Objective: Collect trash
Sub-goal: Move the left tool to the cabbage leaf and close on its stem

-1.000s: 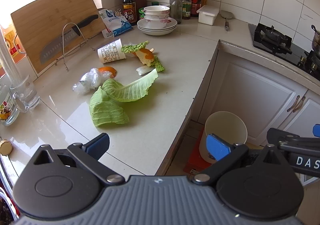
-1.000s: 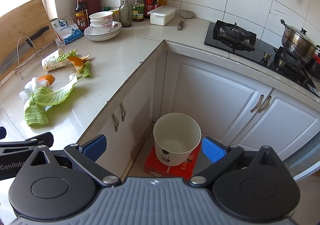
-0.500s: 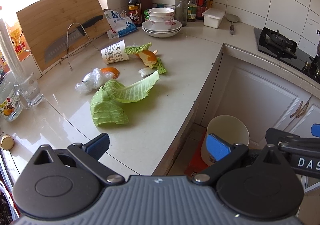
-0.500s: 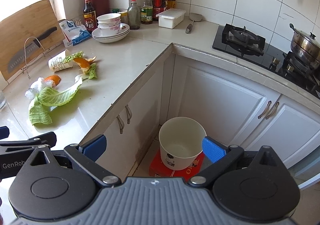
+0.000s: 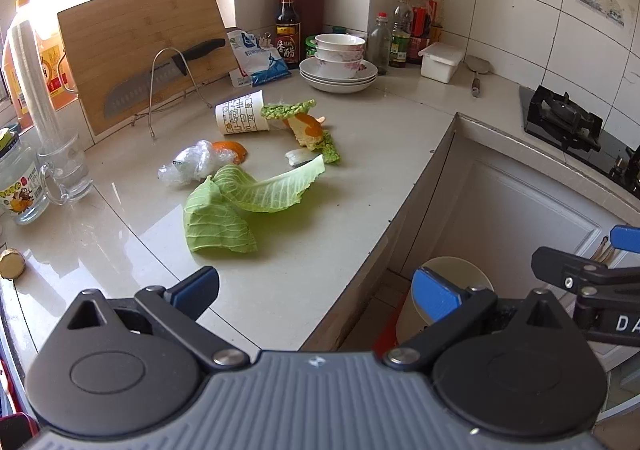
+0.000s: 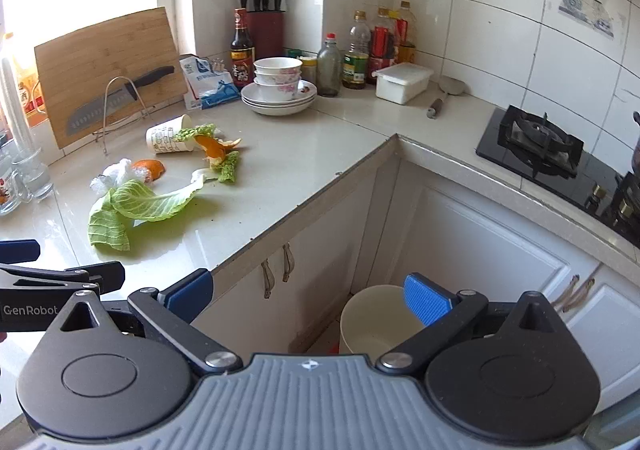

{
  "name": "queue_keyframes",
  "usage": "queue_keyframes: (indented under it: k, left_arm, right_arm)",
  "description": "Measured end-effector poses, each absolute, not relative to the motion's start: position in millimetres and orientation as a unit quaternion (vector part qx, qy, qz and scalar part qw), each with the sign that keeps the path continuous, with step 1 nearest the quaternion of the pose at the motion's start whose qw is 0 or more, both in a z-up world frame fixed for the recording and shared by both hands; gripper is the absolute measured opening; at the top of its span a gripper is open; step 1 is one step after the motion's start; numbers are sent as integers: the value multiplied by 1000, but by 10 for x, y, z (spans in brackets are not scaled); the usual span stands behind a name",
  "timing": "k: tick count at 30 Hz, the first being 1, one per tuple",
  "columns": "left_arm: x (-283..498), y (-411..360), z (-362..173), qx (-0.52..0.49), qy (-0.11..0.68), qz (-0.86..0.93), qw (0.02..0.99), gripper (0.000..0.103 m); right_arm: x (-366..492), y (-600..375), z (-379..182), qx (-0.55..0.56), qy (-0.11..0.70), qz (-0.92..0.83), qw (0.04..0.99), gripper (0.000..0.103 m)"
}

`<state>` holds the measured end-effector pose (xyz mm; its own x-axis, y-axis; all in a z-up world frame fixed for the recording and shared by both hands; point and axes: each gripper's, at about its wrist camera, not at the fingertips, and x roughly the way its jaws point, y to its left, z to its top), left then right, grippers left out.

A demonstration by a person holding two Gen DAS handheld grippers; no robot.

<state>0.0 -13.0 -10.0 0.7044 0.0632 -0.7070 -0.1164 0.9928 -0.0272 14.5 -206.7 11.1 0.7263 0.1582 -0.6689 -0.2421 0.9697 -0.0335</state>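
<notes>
Left wrist cam first: my left gripper (image 5: 316,290) has its blue pads spread wide with nothing between them, hanging over the near edge of the counter (image 5: 320,250). Just ahead of it and a bit left lie two cabbage leaves (image 5: 248,205), the upper one's long axis running left to right, its pale stem end pointing right. Past those are a crumpled plastic wrap (image 5: 188,165) and an orange peel (image 5: 230,149). Further out there's a paper cup (image 5: 240,117) tipped on its side, mouth pointing right, printed with small boxes I can't read. My other gripper pokes in at right, showing "DA". The bin (image 5: 452,290) sits on the floor below my right pad.

Right wrist cam: my right gripper (image 6: 308,296) is also wide open and empty, out past the counter edge. The white bin (image 6: 372,322) is right below, partly behind the right pad. All the trash is well off to the front-left. The left gripper's side reads "GenRobot".
</notes>
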Motion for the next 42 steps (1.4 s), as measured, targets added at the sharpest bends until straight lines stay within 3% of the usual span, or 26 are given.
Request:
queue_keyframes:
  k: [14, 35, 42]
  left_arm:
    - [212, 166, -365, -18, 386, 57, 920, 102]
    - [1138, 1012, -755, 76, 437, 33, 896, 100]
    - [1378, 1218, -881, 79, 463, -3, 883, 81]
  right_arm:
    - [269, -2129, -70, -98, 312, 227, 917, 103]
    - [1403, -1402, -455, -128, 367, 304, 870, 103]
    - [1683, -1061, -506, -153, 381, 322, 853, 103]
